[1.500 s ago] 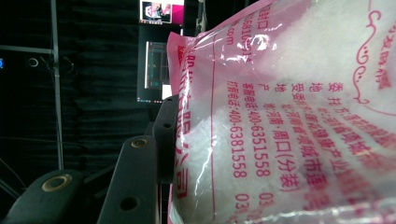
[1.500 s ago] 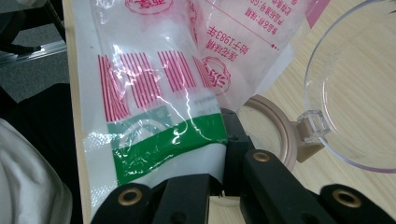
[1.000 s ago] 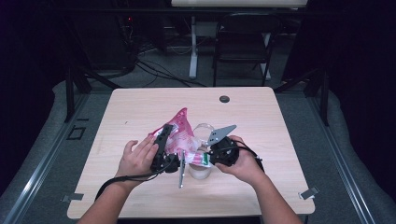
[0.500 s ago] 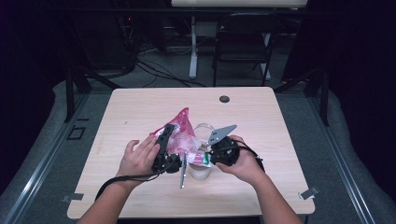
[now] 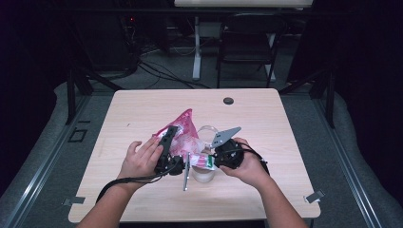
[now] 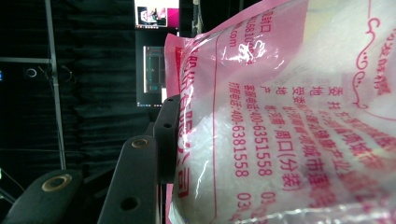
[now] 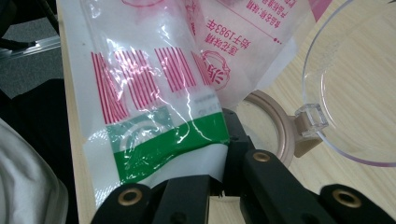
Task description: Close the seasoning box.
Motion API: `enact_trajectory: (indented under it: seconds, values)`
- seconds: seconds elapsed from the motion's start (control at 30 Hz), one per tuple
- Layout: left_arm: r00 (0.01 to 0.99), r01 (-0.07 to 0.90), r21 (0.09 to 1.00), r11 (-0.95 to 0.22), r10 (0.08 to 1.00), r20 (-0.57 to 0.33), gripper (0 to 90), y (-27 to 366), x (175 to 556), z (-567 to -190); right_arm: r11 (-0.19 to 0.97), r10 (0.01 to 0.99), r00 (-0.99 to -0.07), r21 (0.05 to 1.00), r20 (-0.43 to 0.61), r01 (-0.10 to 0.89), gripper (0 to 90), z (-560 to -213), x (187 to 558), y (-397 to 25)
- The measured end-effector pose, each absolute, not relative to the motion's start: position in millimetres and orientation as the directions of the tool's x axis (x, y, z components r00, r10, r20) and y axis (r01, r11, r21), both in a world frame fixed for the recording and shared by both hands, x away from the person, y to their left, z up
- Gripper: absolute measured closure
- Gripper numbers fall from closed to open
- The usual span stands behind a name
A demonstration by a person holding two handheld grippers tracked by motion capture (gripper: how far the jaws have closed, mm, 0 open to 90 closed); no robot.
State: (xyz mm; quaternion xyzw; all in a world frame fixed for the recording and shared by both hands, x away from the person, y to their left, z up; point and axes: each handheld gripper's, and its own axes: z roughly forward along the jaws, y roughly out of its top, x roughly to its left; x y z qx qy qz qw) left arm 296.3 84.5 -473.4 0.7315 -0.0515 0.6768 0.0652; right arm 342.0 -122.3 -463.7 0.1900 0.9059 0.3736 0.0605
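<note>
Pink bag is thin glossy plastic film, crinkled, printed, with a white granular fill showing through. Container is beige plastic, its lid clear and smooth. Gripper jaws are matt black plastic with brass-look inserts. Table is pale wood-grain laminate, matt.

Jar and disc on table

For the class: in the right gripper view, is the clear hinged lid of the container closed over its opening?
No: the clear lid is swung open to the side of the container, hanging from its hinge.
</note>
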Motion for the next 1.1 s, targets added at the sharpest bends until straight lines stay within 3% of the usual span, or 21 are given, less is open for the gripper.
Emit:
enact_trajectory:
  seconds: [1.1]
  values:
    - [0.077, -0.174, -0.018, -0.985, -0.032, 0.996, 62.4, 84.8, 295.7, -471.5, 0.656, 0.389, -0.921, 0.693, 0.030, 0.300, 90.0, -466.0, 342.6, -121.9]
